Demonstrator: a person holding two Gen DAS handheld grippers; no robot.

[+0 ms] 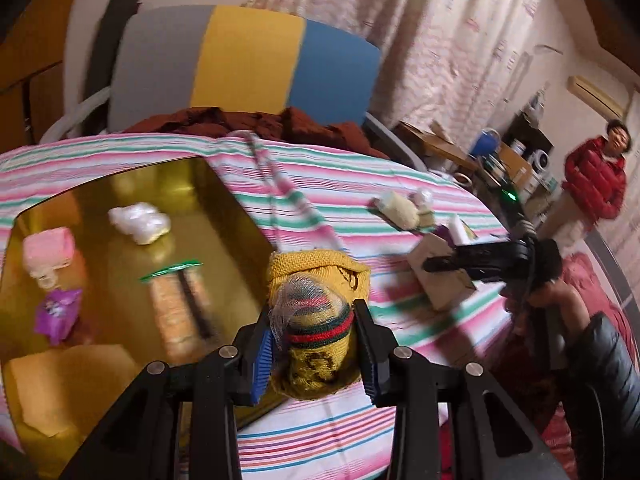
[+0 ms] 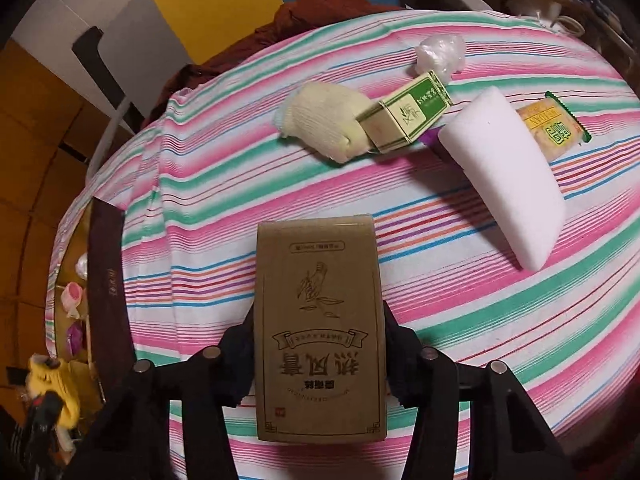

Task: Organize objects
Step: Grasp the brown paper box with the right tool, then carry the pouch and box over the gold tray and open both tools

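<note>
Across the striped cloth (image 2: 460, 312) the middle lies bare, with open room between the brown carton and the cluster toward the far edge: a cream knit glove (image 2: 320, 124) touching a green-and-white box (image 2: 408, 112), a crumpled plastic wad (image 2: 440, 54) just beyond, a white foam block (image 2: 508, 176) and a yellow snack packet (image 2: 550, 130) beside it. At the left side sits the gold tray (image 1: 224, 208), its near corner under the left gripper (image 1: 316, 344). Those fingers are closed partway, pinching a rolled yellow sock (image 1: 316, 312) with red-and-green bands, held over the tray's rim. Inside the tray lie a white wad (image 1: 140, 222), a pink item (image 1: 48, 252), a purple wrapper (image 1: 56, 314) and a biscuit pack (image 1: 176, 300). The right gripper (image 2: 320, 344) clamps the brown carton (image 2: 320, 320) by its long sides, wide apart, above the cloth's near edge.
</note>
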